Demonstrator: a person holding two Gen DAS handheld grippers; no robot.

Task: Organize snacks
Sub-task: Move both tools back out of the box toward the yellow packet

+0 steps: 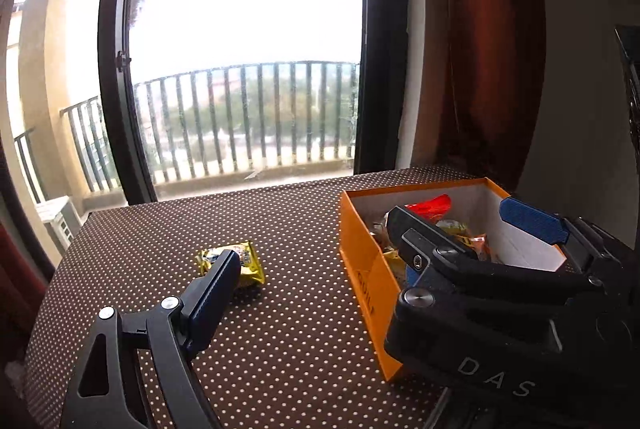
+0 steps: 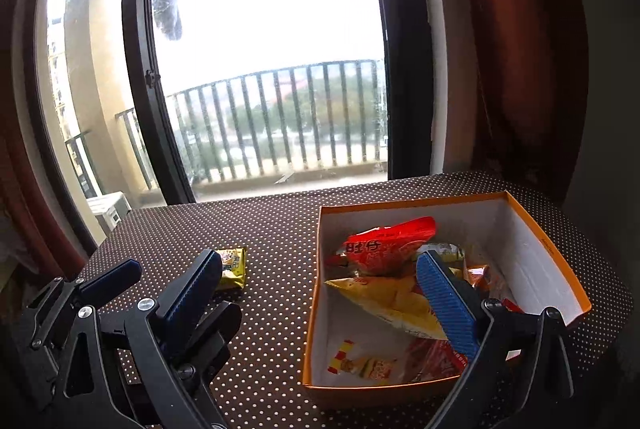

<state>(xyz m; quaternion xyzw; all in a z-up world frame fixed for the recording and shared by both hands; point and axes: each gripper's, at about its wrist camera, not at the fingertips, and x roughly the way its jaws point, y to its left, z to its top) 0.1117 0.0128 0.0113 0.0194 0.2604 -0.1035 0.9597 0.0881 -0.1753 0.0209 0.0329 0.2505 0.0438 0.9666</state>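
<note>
A small yellow snack packet [image 1: 245, 263] [image 2: 232, 265] lies alone on the dotted tablecloth, left of an orange box [image 1: 360, 249] [image 2: 552, 257]. Inside the box are a red bag [image 2: 384, 245] [image 1: 432, 205], a yellow chip bag [image 2: 392, 303] and several other packets. My left gripper [image 1: 320, 271] is open and holds nothing. Its left finger [image 1: 218, 283] partly covers the yellow packet, and its right finger is hidden behind the right gripper. My right gripper [image 2: 318, 261] [image 1: 450, 209] is open and holds nothing. It straddles the box's left wall, with its blue pad [image 2: 444, 303] over the snacks.
The brown dotted tablecloth [image 1: 200, 221] [image 2: 272, 221] runs back to a dark-framed glass door [image 1: 116, 69] with a balcony railing behind. A reddish curtain [image 1: 492, 69] hangs at the back right. One left gripper finger [image 2: 116, 279] shows beside my right gripper.
</note>
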